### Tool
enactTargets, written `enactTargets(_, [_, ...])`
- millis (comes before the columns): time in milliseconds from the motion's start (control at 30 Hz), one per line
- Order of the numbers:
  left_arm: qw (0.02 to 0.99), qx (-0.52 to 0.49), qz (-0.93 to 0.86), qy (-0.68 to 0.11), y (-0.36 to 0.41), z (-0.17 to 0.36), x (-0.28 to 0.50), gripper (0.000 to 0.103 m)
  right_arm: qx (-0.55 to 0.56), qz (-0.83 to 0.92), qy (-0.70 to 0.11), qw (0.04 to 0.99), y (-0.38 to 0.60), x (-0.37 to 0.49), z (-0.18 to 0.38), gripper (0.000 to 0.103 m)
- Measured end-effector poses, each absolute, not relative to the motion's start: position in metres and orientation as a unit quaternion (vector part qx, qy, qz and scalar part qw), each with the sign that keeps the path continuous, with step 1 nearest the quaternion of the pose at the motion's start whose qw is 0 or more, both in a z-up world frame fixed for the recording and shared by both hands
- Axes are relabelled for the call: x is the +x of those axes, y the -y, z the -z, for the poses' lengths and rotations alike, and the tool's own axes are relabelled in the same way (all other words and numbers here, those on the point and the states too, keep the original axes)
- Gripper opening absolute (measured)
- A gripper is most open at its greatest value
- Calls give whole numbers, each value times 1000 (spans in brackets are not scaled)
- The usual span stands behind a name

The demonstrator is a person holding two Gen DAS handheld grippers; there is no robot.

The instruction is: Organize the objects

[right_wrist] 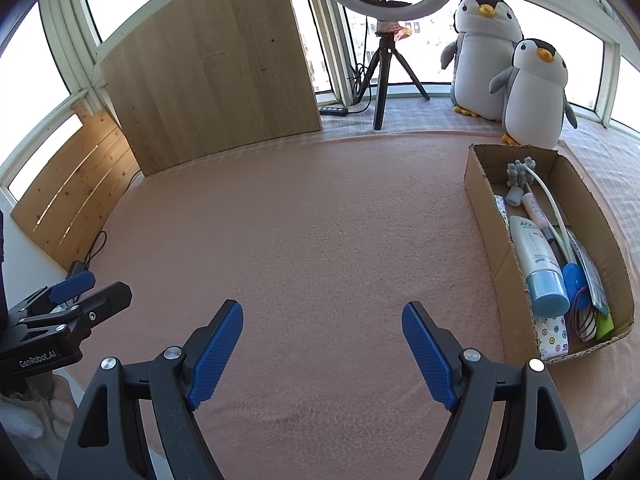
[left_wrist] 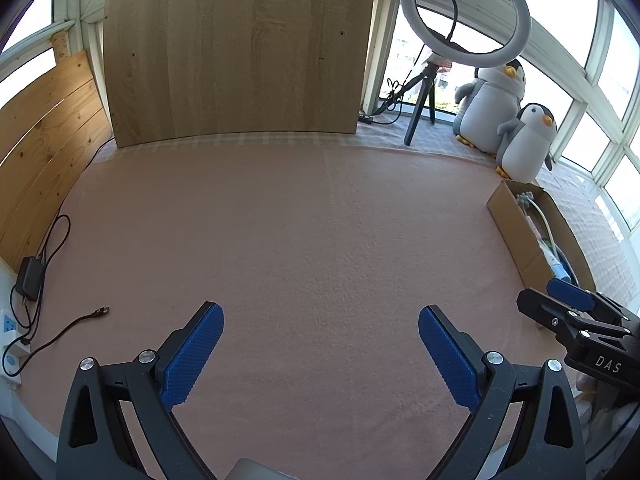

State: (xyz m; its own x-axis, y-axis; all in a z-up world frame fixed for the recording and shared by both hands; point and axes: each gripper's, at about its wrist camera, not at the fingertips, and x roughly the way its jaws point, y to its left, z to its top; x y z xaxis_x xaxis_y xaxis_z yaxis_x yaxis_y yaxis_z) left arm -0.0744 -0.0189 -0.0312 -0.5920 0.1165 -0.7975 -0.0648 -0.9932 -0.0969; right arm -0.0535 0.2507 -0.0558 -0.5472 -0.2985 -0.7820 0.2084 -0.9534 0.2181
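A cardboard box [right_wrist: 486,216] lies on the pink blanket at the right; it also shows at the right edge of the left wrist view as the box [left_wrist: 516,232]. Inside lie a white tube with a blue cap [right_wrist: 538,260], a white brush with a grey head [right_wrist: 520,172], a blue round item [right_wrist: 574,278] and several small packets. My right gripper [right_wrist: 322,316] hovers open over bare blanket, left of the box, holding nothing. My left gripper [left_wrist: 320,318] is open too, empty, over the blanket's middle.
The pink blanket [left_wrist: 300,220] covers the surface. A wooden board [left_wrist: 236,48] stands at the back. Two plush penguins [right_wrist: 512,68] and a ring light on a tripod [right_wrist: 384,60] sit behind the box. A charger and loose cable [left_wrist: 72,324] lie at the left edge.
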Motion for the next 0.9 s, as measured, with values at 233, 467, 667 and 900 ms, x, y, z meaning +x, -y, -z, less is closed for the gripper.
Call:
enactTargets(233, [50, -448, -892, 27, 19, 31, -76, 100, 454, 878, 50, 144, -250, -54, 56, 79])
enactTargets(467, [48, -448, -892, 27, 18, 32, -75, 100, 455, 877, 49, 145, -249, -54, 57, 79])
enactTargets(667, [49, -449, -892, 27, 18, 32, -76, 100, 455, 877, 50, 145, -249, -54, 57, 79])
enactTargets(900, [47, -449, -892, 26, 17, 32, -77, 100, 456, 877, 50, 145, -249, -54, 57, 79])
